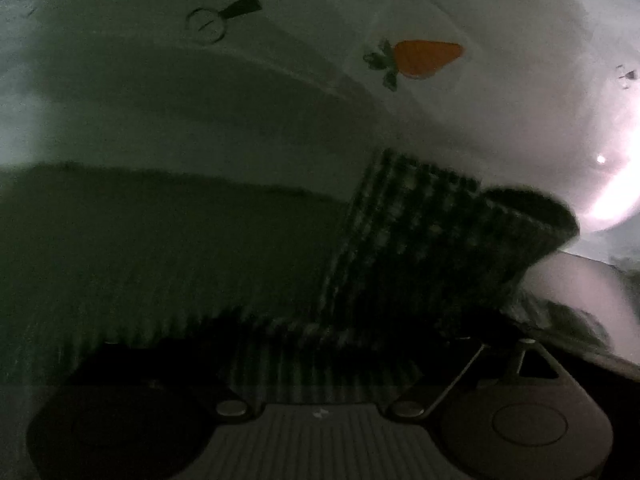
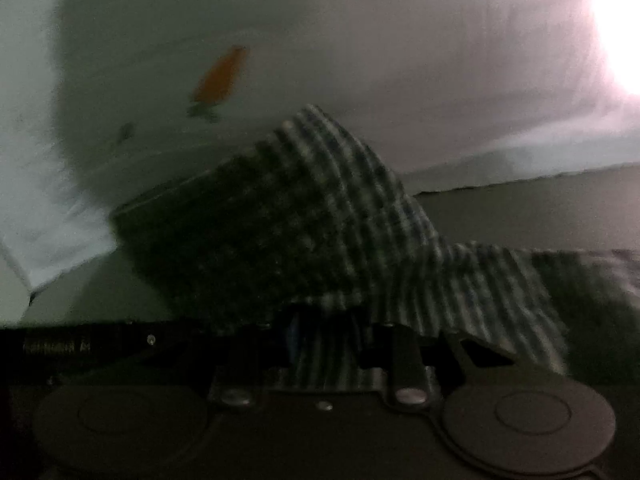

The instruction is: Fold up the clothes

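Low over white sheet (image 2: 400, 60), both hand-held grippers (image 1: 320, 344) (image 2: 328, 320) level, pinching striped cloth (image 2: 280, 220)

A pale sheet (image 1: 500, 128) fills the background, printed with an orange carrot (image 1: 426, 58) with green leaves, and a small dark magnifying-glass motif (image 1: 224, 18) further left.

A raised fold of green striped cloth (image 1: 420, 248) stands directly ahead of both cameras, blocking the way forward. Beyond and above it, the white sheet with a carrot print (image 1: 428, 58) lies flat and open. The dim left side looks unobstructed, though darkness hides detail.
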`<state>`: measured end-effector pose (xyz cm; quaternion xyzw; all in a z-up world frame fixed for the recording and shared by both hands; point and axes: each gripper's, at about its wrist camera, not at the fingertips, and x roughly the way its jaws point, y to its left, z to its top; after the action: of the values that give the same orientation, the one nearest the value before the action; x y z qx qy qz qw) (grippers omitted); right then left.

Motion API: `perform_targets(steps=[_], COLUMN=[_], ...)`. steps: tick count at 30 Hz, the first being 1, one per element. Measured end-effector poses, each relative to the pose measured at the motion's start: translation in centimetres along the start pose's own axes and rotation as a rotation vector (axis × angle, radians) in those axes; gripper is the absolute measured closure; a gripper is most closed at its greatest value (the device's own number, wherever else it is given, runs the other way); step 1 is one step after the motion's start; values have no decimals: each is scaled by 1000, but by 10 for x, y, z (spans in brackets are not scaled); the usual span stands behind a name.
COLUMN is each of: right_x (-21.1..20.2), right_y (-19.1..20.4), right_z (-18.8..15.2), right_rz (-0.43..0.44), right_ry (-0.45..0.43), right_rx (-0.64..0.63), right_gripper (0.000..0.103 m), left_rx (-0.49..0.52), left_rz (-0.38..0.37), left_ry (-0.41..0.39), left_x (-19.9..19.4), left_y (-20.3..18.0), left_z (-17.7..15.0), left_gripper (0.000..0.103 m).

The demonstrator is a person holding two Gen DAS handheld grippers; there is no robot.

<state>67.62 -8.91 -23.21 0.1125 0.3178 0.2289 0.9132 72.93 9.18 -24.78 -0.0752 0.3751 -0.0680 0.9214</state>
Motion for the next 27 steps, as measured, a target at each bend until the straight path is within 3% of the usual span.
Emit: perform_targets(steps=[3,5,7,10,13,16,18,22,24,27], right_x=[28,44,58,24,-15,-54,-81,-133,-165,-225], right_y=[1,0,-1,3,8,12,15,21,19,0], right_z=[18,28,37,33,27,22,18,11,1,-31], right_rz=[-4,-3,2,5,6,7,7,8,-2,-60], right_ry=[-16,-12,-8,-19,-32,-44,-53,-70,-76,-67], right_rx=[-3,2,7,-11,-31,-50,-63,-90,-99,-91], right_gripper=[81,83,83,80,60,38,17,15,9,5], left_rx=[87,149,122,113,53,50,52,-1,-42,-179], left_rz=[93,145,128,133,156,160,166,139,117,104], left_ry=[-28,-30,-44,-10,-4,-30,-25,49,116,199], left_x=[28,44,52,54,38,-3,-35,-106,-138,-177], left_y=[-8,-15,-13,-13,-12,-19,-27,-35,-38,-44], left_z=[15,21,27,37,43,37,25,-27,-63,-119], left_gripper=[8,0,0,0,0,0,0,0,0,0])
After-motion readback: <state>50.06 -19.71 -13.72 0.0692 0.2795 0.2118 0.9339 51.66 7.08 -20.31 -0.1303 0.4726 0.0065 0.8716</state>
